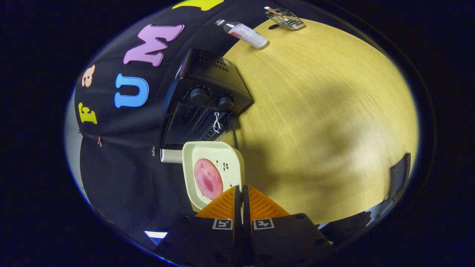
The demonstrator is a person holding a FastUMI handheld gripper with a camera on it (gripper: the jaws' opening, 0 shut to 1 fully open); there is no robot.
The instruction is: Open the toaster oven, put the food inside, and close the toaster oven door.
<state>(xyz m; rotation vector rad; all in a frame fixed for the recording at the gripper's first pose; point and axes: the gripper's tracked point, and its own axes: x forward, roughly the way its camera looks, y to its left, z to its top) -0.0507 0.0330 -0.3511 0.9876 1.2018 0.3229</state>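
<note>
Food [208, 179], a round pink slice, lies on a pale plate [226, 152] just ahead of the claw [239, 193] and a little to its left. The claw's fingers are pressed close together on the plate's near rim, and it looks as if the rim is pinched between them, though the contact itself is hidden behind the fingertips. Beyond the plate sits the toaster oven [202, 96], black, with two knobs and its door dropped open, a wire rack showing inside; the plate's far edge overlaps the door's pale handle.

The step in hand appears to be carrying the plate into the oven. To do it well, keep the plate level so the slice does not slide, push straight along the fingers' line toward the rack, and clear the open door before lowering.

The plate's long axis runs away from the claw toward the oven mouth, its far end pointing at the opening.

Well to the right beyond the oven, on the wooden table [326, 111], lie a bottle [246, 34] and a wire basket [285, 18].
</note>
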